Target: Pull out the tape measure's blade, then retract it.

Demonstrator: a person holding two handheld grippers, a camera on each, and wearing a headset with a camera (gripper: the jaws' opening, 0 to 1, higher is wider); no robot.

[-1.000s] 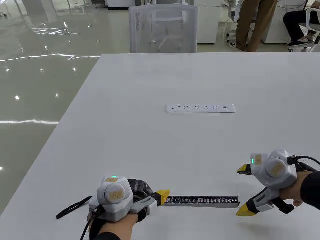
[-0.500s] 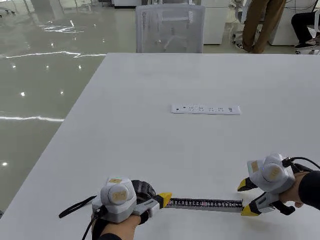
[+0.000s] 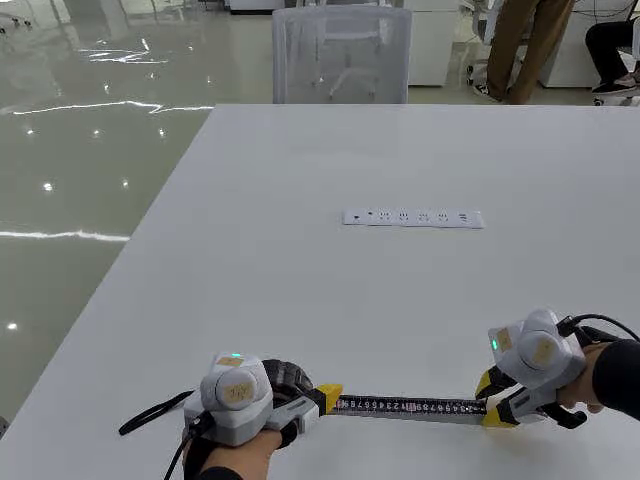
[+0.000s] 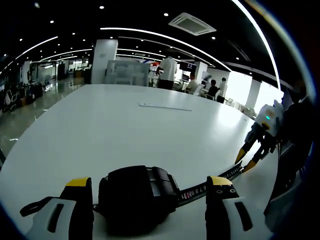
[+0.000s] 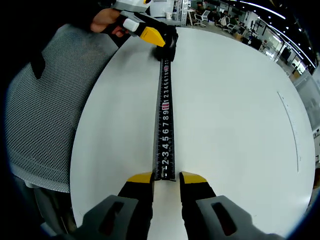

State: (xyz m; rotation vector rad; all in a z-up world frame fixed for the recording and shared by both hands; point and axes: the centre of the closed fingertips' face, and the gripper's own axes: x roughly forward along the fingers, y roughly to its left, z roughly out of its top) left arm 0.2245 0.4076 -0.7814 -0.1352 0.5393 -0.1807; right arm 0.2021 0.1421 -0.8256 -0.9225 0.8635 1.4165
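Observation:
The tape measure's black case lies near the table's front edge, and my left gripper is shut on it, one jaw at each side. The blade runs flat over the table to the right, numbers up. Its end sits between the yellow tips of my right gripper, which are shut on it. In the right gripper view the case shows at the blade's far end. The left gripper view catches the right gripper at the right.
A white power strip lies flat mid-table. The case's black strap trails left towards the white table's left edge. A mesh chair stands at the far edge, and people are beyond it at the back right.
My right gripper's jaws, wide open a second ago, have come together on the blade's end. The left gripper and the case have stayed put. The head camera has shifted slightly.

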